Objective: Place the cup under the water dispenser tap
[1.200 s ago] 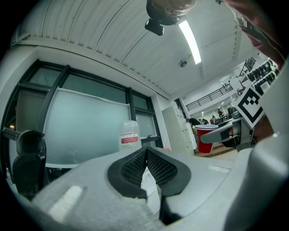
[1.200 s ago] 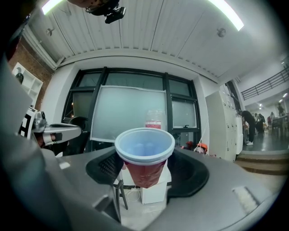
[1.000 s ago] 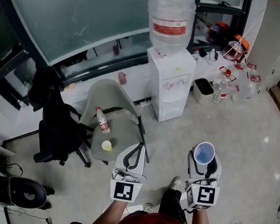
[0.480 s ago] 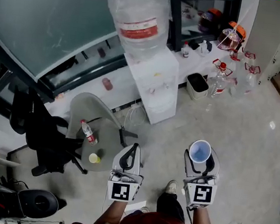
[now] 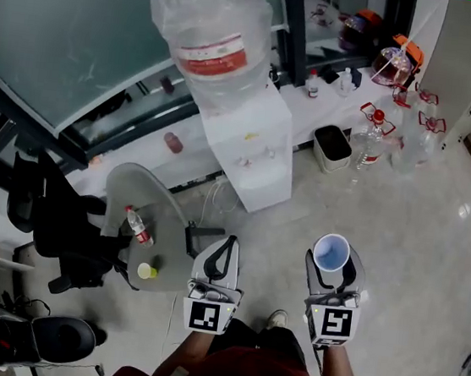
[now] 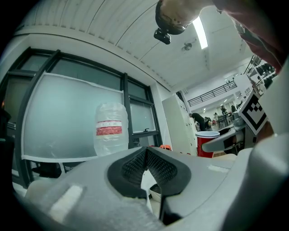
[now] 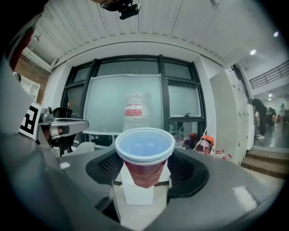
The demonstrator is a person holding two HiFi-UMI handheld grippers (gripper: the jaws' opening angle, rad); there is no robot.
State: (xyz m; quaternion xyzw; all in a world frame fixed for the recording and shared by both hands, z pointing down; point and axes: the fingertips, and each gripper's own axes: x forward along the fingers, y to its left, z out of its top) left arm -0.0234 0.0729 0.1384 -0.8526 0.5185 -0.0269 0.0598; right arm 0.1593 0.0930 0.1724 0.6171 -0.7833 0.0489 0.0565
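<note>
A red cup with a white-blue inside [image 5: 330,253] stands upright between the jaws of my right gripper [image 5: 329,264], which is shut on it. In the right gripper view the cup [image 7: 144,155] fills the middle, with the white water dispenser [image 7: 135,191] straight behind it and its bottle [image 7: 134,113] above. In the head view the dispenser [image 5: 252,155] with its big clear bottle [image 5: 213,35] stands ahead, a stretch of floor away from both grippers. My left gripper [image 5: 226,246] is shut with nothing in it; its pads [image 6: 156,164] meet. It sees the cup [image 6: 207,143] off to the right.
Left of the dispenser stands a grey seat [image 5: 136,200] bearing a small bottle [image 5: 135,224] and a yellow cup [image 5: 147,272], with a black office chair [image 5: 61,221] beside it. A bin [image 5: 333,145] and several water bottles [image 5: 369,140] stand right of the dispenser.
Both grippers have come nearer to the dispenser, which now looks larger and closer in the head view. The cup has stayed in the right gripper; the left has stayed shut.
</note>
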